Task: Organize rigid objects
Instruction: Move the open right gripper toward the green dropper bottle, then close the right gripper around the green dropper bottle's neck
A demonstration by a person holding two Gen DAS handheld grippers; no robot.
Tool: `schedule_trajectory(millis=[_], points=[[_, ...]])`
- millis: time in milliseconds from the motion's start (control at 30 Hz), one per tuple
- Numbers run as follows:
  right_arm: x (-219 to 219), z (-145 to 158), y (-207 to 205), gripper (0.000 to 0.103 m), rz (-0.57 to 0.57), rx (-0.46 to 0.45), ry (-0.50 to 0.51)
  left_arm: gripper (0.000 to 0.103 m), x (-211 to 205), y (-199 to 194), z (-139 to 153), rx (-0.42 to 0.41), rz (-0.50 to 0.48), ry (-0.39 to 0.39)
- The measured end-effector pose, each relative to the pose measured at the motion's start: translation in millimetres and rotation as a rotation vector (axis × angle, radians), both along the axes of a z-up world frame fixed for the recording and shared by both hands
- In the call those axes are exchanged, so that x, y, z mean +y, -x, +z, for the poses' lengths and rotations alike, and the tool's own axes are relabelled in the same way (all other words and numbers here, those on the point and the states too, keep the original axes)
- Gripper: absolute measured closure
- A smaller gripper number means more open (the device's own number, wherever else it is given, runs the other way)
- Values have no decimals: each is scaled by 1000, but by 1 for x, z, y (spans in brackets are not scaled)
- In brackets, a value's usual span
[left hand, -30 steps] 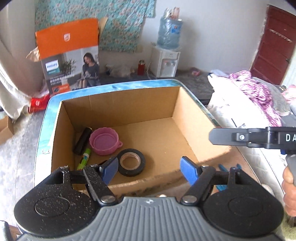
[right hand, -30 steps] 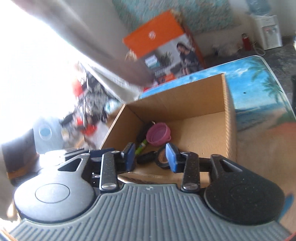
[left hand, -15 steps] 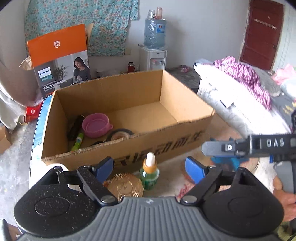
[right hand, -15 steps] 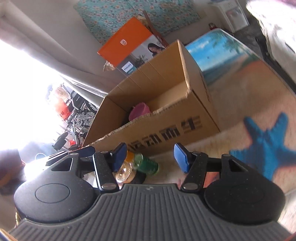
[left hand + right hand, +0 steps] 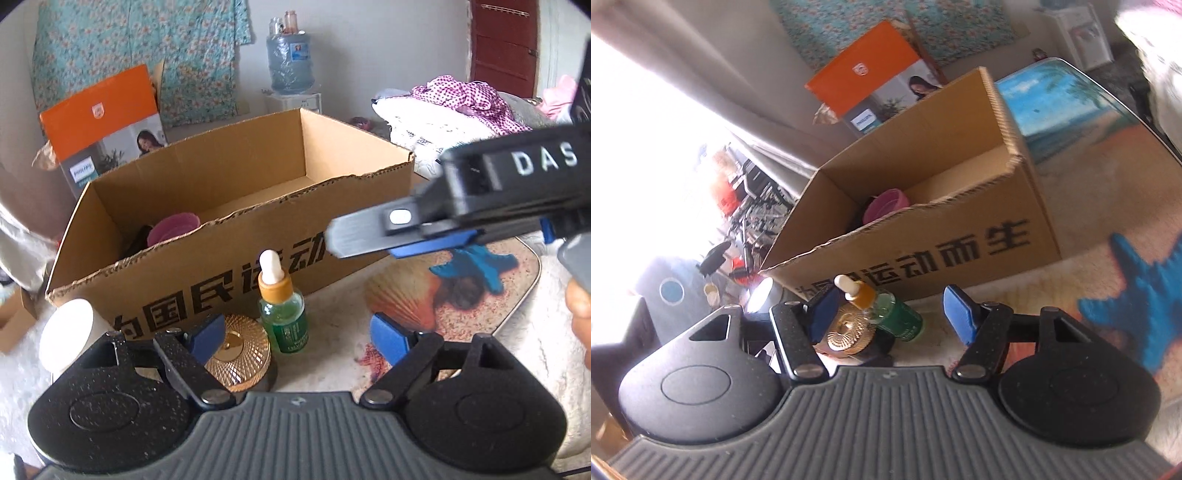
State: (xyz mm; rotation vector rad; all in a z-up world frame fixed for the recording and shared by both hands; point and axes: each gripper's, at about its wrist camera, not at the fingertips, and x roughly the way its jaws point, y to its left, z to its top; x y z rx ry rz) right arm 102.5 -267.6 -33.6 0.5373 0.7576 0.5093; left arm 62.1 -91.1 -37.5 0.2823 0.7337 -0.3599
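A green dropper bottle [image 5: 283, 317] with an orange collar stands on the table in front of a cardboard box [image 5: 229, 273]. Beside it sits a black jar with a gold lid [image 5: 238, 352], and a white cylinder [image 5: 68, 334] further left. My left gripper [image 5: 297, 338] is open, low over the bottle and jar, touching neither. My right gripper [image 5: 890, 314] has its jaws opening; the green dropper bottle [image 5: 886, 312] and the gold lid [image 5: 847, 334] lie between them, unpressed. A pink cup [image 5: 173, 229] shows inside the box. The right gripper's body [image 5: 461, 206] crosses the left wrist view.
The table top [image 5: 1071, 110] has a beach print with a blue starfish [image 5: 1145, 295]. An orange product carton [image 5: 103, 125] leans behind the box. A water dispenser [image 5: 291, 70] stands at the wall; bedding and a pink cloth [image 5: 469, 99] lie to the right.
Both grippers came down from over the box to the table in front of it. The right gripper's jaws widened. The bottle, gold lid and white cylinder came into view.
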Motion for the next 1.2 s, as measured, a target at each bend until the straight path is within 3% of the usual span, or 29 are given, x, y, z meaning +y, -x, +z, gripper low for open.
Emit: schedule_trajectory(millis=[200,300,467,567,667,1200], points=[[23,4,-12,41,58,-29,12,25,-3,-3,-3,-31,-17,5],[34,7,-19,46,74,-46,38,35,-4,-8,-6,-31,-18,1],[49,10,-28,63,111,-62,70,49,-2,-15,-9,-10,-16,21],[57,10,-30,81,123,-65,97,52,-1,-16,-10,-15,-18,21],[60,9,-32,91,124,-73,114,52,-1,-17,-10,-20,-19,14],[33,14,-21,93,92,-101,167,53,-27,-16,-7,-9,-80,65]])
